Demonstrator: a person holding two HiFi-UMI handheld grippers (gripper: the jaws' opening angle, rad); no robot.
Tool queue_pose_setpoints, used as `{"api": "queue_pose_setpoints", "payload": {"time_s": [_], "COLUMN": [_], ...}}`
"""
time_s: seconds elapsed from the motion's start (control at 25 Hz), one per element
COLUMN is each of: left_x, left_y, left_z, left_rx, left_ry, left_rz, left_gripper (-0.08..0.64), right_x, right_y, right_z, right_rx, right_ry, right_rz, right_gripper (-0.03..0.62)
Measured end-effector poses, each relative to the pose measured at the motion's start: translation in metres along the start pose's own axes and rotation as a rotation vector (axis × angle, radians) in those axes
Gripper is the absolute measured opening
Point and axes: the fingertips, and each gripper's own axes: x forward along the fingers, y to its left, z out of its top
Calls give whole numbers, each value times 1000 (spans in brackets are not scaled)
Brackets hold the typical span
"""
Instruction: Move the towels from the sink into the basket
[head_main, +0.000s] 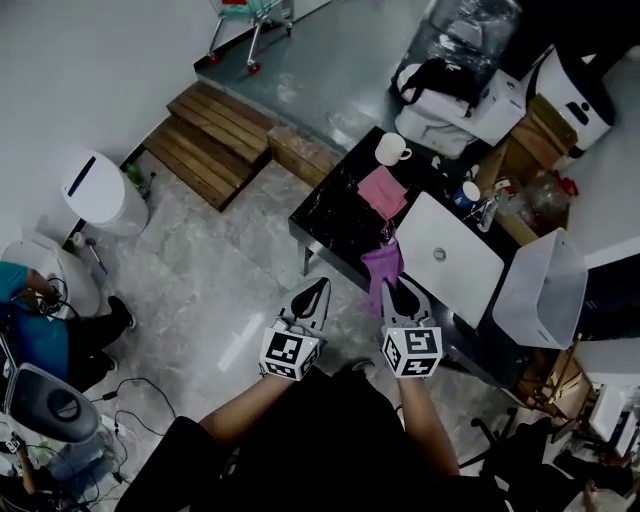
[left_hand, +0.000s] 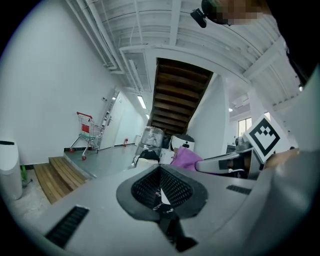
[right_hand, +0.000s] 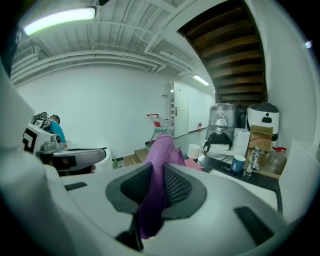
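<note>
My right gripper (head_main: 396, 286) is shut on a purple towel (head_main: 381, 263), which hangs from its jaws above the near edge of the black counter (head_main: 335, 215). In the right gripper view the purple towel (right_hand: 162, 150) runs up between the pads of the right gripper (right_hand: 155, 189). A pink towel (head_main: 383, 190) lies on the counter beside the white sink (head_main: 470, 275). A white basket (head_main: 545, 290) stands at the sink's right. The left gripper (head_main: 316, 288) hovers over the floor to the left of the right one, with jaws together and nothing in them, as the left gripper view (left_hand: 161, 192) shows.
A white mug (head_main: 390, 148) and a blue cup (head_main: 466, 192) stand on the counter. Bags and boxes crowd the far side. Wooden steps (head_main: 215, 135) and a white bin (head_main: 100, 190) are on the floor to the left, near a seated person (head_main: 30, 325).
</note>
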Motion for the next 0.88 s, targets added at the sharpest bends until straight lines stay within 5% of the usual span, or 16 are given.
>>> {"api": "queue_pose_setpoints", "payload": {"time_s": [0.88], "left_x": [134], "left_y": [-270], "left_z": [-28], "left_rx": [28], "left_ry": [20], "left_rz": [-182], "left_gripper": [14], "right_x": [-145], "right_y": [-204], "right_z": [-38], "right_rx": [101], "right_ry": [-105], "right_rz": [-151], "right_gripper": [78]}}
